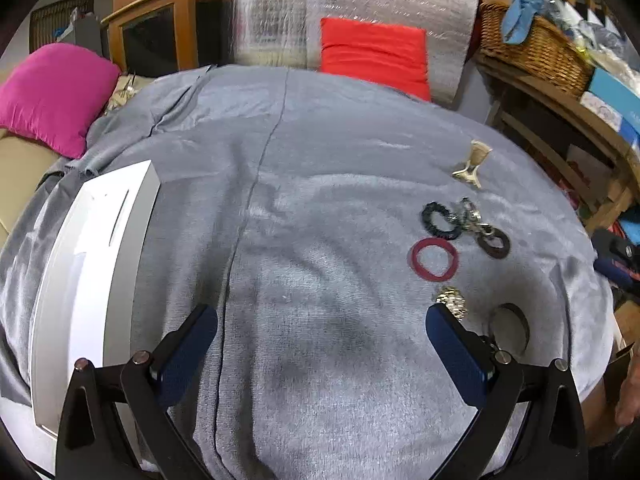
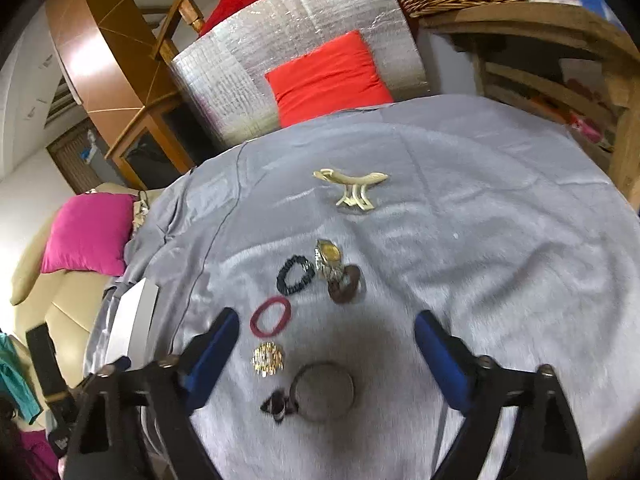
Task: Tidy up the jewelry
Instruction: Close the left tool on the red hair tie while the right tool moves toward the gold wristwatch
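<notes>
**Grey cloth laid with jewelry, both grippers hanging empty above it**

Grey cloth (image 2: 480, 208) is covering the surface, and the jewelry is lying in a loose line down its middle. Farthest is sitting a cream hair claw (image 2: 352, 190). Nearer are lying a watch (image 2: 329, 260), touching a brown ring (image 2: 345, 286), with a black scrunchie (image 2: 295, 275) just to their left. Nearer still a red band (image 2: 271, 317) is lying flat, then a gold brooch (image 2: 267, 359), then a round bangle (image 2: 323, 391) with a small dark piece (image 2: 277, 404) beside it.

The right gripper (image 2: 327, 334) is hovering over the nearest pieces, jaws apart, gripping nothing. The left gripper (image 1: 322, 330) is hanging over bare cloth, jaws wide and empty. A white box (image 1: 88, 276) is sitting at the left edge.
</notes>
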`<state>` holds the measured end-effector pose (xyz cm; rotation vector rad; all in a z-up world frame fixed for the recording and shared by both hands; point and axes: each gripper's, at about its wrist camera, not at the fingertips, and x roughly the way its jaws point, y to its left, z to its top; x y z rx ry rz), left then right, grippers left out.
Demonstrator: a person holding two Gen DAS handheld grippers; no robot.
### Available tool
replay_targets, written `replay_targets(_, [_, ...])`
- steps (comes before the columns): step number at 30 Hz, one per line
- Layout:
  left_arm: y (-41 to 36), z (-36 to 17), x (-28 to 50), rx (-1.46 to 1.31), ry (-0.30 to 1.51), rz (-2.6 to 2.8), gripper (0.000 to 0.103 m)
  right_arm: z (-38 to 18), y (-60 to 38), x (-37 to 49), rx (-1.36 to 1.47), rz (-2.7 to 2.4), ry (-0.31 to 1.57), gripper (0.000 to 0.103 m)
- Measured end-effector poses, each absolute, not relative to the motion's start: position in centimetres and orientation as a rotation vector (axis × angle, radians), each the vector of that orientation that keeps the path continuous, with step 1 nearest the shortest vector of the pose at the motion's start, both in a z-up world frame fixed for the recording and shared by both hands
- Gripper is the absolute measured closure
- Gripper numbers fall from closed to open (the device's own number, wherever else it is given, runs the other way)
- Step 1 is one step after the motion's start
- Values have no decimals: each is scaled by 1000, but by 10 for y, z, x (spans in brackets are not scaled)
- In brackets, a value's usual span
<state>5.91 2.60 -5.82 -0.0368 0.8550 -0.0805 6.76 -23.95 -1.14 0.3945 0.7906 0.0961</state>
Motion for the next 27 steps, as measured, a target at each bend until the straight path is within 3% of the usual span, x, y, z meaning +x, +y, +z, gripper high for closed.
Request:
replay_targets(2, [24,-60,66,-54,880,-96,0,-14,-243,85,389,97,799,29])
replay_targets(8, [16,-57,78,-6,819,-117,0,-36,-246,134,392,129,863,30])
replay_targets(27, [-2,-87,113,86,896,-154,0,-69,-243,192,476,189,943,30])
